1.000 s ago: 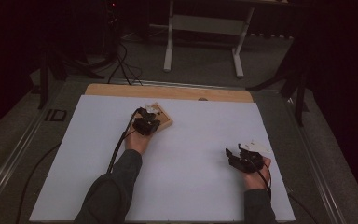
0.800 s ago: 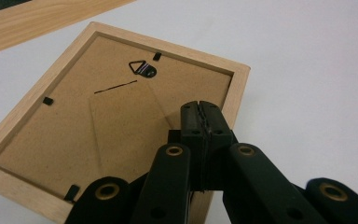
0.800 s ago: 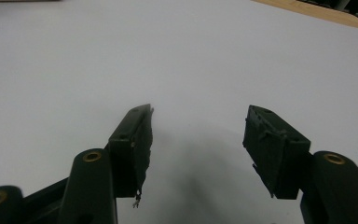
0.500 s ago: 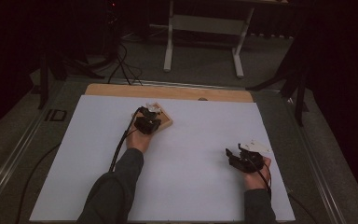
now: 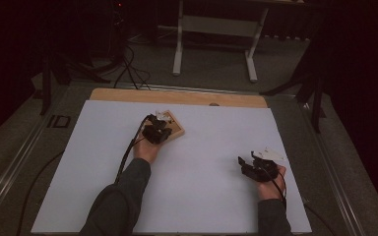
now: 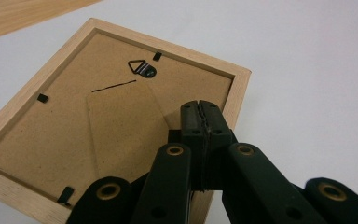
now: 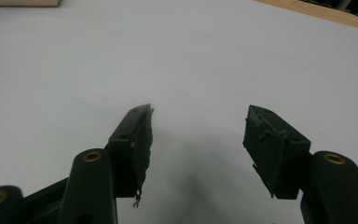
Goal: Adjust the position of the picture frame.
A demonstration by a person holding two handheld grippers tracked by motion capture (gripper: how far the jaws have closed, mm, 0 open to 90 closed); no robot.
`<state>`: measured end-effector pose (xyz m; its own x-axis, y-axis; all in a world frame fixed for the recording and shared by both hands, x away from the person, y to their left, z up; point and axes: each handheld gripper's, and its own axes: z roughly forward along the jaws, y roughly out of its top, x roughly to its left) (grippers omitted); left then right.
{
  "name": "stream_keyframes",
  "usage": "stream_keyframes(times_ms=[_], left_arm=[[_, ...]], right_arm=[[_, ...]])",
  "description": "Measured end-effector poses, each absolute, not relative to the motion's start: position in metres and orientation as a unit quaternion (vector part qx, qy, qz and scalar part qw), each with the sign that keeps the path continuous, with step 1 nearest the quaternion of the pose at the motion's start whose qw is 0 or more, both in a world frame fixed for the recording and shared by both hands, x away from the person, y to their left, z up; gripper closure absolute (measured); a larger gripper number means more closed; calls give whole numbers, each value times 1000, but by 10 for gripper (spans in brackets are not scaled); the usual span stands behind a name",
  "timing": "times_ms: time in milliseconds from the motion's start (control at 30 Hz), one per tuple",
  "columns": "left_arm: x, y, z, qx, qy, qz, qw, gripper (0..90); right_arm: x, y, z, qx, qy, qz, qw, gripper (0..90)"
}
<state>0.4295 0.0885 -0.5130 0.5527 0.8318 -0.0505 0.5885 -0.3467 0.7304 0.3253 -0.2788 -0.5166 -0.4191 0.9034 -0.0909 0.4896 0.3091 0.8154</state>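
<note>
A light wooden picture frame (image 6: 37,140) lies face down on the white sheet, its brown backing board up, with a folded stand leg (image 6: 121,126) and a small triangular hanger (image 6: 140,67). My left gripper (image 6: 199,109) hovers over the backing near the frame's right rail, jaws pressed together; I cannot tell whether anything small is pinched between them. From above, the left gripper (image 5: 160,127) sits over the frame (image 5: 175,129) at the table's far middle. My right gripper (image 7: 200,114) rests open above bare sheet, and in the high view it (image 5: 248,161) is at the near right.
A white sheet (image 5: 202,196) covers most of the wooden table (image 5: 177,97). Black cables trail from both grippers toward the near edge. Beyond the table stand a white frame's legs (image 5: 179,49) and floor cables. Small black clips (image 6: 42,98) hold the backing in the frame.
</note>
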Motion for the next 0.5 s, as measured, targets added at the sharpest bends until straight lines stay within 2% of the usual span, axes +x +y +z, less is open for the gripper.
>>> stream_keyframes(times_ms=[500], left_arm=[[418, 84, -514, 809, 425, 151, 376, 899]], right_arm=[[325, -278, -517, 458, 760, 366, 281, 411]])
